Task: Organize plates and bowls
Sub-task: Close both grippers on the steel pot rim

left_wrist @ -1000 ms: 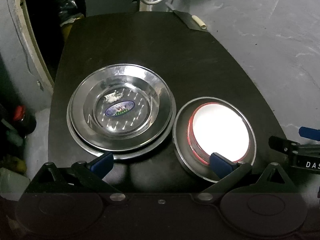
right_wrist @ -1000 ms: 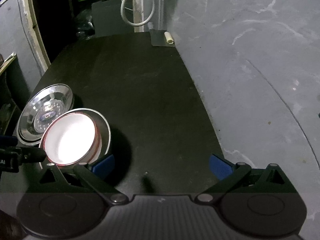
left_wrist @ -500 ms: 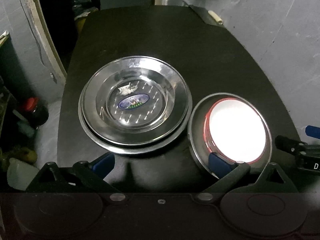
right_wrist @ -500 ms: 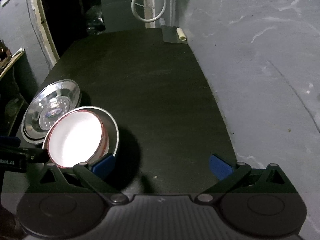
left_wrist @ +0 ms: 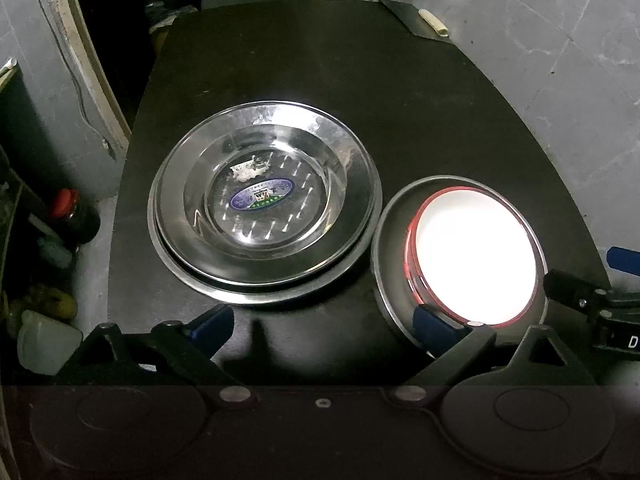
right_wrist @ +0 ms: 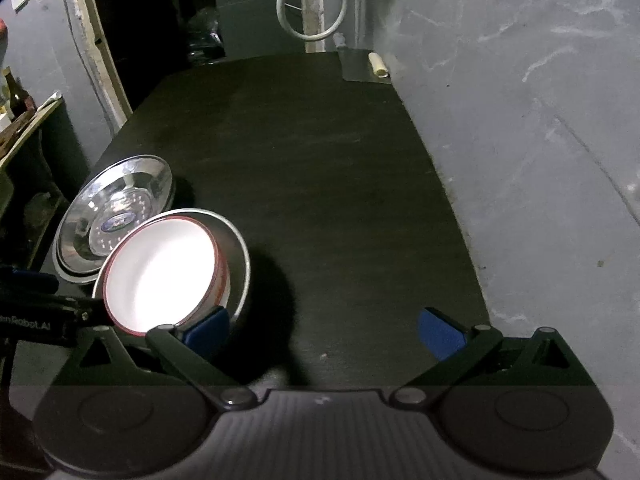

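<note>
A stack of steel plates (left_wrist: 264, 204) with a blue oval sticker lies on the black table (left_wrist: 320, 80). To its right a white bowl with a red rim (left_wrist: 476, 256) sits inside a steel bowl (left_wrist: 390, 264). My left gripper (left_wrist: 324, 324) is open and empty, just in front of both stacks. My right gripper (right_wrist: 324, 330) is open and empty; its left fingertip (right_wrist: 206, 328) is close to the steel bowl's (right_wrist: 240, 260) near rim. The plate stack shows in the right wrist view (right_wrist: 116, 208) too.
A flat grey tool with a pale handle (right_wrist: 366, 66) lies at the table's far right corner. A white hose (right_wrist: 312, 8) hangs behind the table. Bottles and containers (left_wrist: 60, 240) crowd the floor on the left. A grey wall (right_wrist: 540, 120) runs along the right.
Both grippers have drawn back and tilted a little, so the plates and bowls sit slightly further right and the views widen. The dishes have not moved. Both jaws stay open.
</note>
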Demonstrator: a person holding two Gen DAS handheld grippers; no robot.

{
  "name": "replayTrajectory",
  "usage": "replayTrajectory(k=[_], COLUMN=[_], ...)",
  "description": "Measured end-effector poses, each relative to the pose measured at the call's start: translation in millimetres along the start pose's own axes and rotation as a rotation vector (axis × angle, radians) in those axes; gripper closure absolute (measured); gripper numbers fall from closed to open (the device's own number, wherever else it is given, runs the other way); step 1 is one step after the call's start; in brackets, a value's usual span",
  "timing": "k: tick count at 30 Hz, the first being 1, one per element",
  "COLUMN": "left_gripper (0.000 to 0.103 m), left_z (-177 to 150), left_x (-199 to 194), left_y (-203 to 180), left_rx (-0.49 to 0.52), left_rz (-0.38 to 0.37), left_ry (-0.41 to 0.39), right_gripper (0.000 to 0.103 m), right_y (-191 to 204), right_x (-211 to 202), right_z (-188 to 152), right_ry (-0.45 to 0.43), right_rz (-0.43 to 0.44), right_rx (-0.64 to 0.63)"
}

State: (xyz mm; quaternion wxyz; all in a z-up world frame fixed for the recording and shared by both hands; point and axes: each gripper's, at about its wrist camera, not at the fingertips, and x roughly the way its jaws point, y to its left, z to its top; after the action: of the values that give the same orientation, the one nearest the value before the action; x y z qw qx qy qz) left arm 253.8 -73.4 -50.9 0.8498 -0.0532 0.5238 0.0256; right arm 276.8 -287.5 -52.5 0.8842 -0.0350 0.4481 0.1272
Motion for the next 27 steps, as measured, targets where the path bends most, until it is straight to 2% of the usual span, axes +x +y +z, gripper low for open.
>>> replayTrajectory(k=[6, 10, 14, 17, 20, 21, 25, 27], left_gripper=[0.012, 0.017, 0.022, 0.025, 0.037, 0.044, 0.067, 0.074], left_z=[0, 3, 8, 9, 8, 8, 9, 10], left_x=[0, 0, 2, 4, 5, 5, 5, 6], left_y=[0, -1, -2, -1, 2, 1, -6, -9], left_rx=[-0.01, -0.029, -0.06, -0.085, -0.112, -0.114, -0.095, -0.089], left_rz=[-0.007, -0.009, -0.009, -0.018, -0.054, -0.068, -0.104, -0.118], left_ry=[0.001, 0.015, 0.04, 0.049, 0.051, 0.048, 0.038, 0.036], right_gripper=[0.0, 0.001, 0.009, 0.017, 0.025, 0.028, 0.047, 0.056], right_y=[0, 4, 1, -2, -5, -6, -8, -8], right_x=[6, 15, 23, 27, 28, 29, 28, 28], right_z=[2, 7, 10, 9, 9, 8, 8, 8], right_ry=[0.03, 0.068, 0.081, 0.086, 0.084, 0.083, 0.078, 0.076], right_rz=[0.036, 0.025, 0.029, 0.064, 0.098, 0.114, 0.182, 0.215], right_rx=[0.011, 0.022, 0.061, 0.093, 0.11, 0.122, 0.144, 0.15])
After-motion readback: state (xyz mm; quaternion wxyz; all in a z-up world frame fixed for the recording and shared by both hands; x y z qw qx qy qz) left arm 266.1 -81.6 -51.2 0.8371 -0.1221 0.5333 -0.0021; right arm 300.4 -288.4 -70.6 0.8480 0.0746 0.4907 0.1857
